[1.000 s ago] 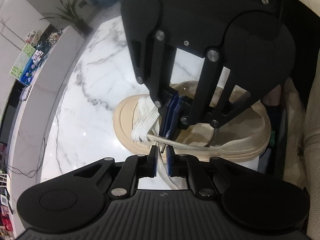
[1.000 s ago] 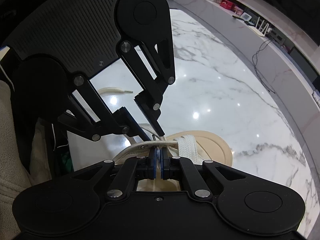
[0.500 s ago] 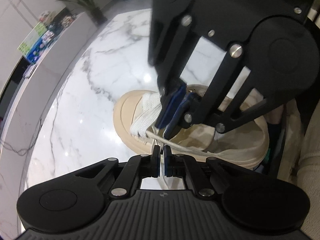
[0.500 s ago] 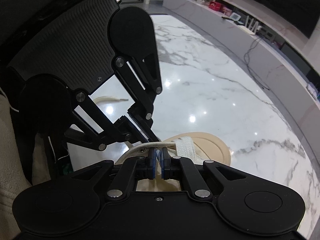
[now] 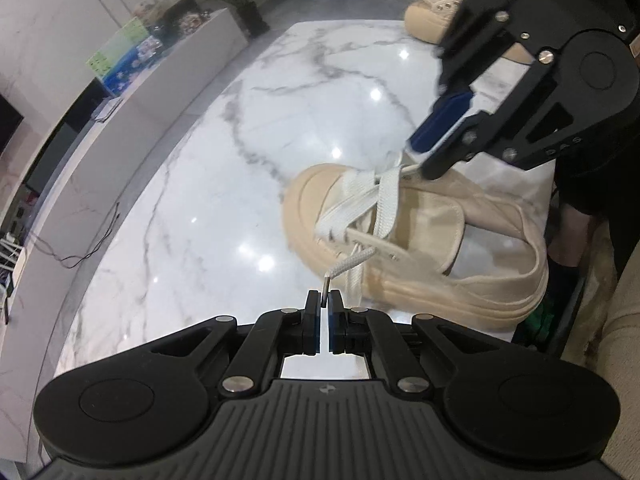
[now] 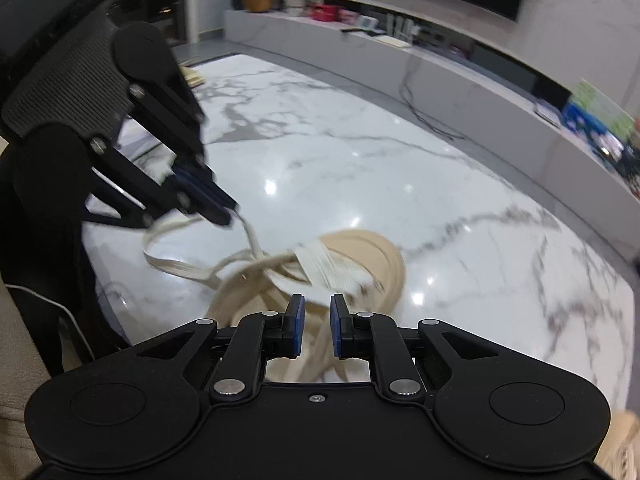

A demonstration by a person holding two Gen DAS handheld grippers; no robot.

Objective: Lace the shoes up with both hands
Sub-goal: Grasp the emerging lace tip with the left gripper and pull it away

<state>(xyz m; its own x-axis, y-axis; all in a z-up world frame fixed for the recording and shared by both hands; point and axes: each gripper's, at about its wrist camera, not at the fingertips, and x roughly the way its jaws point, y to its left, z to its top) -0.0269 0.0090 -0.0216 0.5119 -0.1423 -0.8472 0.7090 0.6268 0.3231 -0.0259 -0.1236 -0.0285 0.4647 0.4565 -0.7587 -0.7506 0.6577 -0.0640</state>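
A beige shoe (image 5: 432, 220) with wide white laces (image 5: 360, 196) lies on its side on the marble table (image 5: 240, 140). My left gripper (image 5: 324, 300) is shut on the metal tip of a lace end (image 5: 352, 262) that runs from the eyelets. In the right wrist view the left gripper (image 6: 230, 216) holds that lace (image 6: 252, 240) up, above the shoe (image 6: 380, 256). My right gripper (image 6: 316, 322) hovers over the shoe with its jaws opening. Lace and shoe show below the gap, but nothing is pressed between the pads. In the left wrist view the right gripper (image 5: 422, 158) hangs over the shoe's far side.
A second beige shoe (image 5: 432, 20) lies at the far end of the table. A long low cabinet (image 5: 120, 120) with boxes and cables runs along the table's left side. Beige upholstery (image 5: 624, 320) borders the near right edge.
My left gripper has drawn up and back from the shoe with the lace tip in it. The right gripper has let go of the lace, parted its jaws and swung away.
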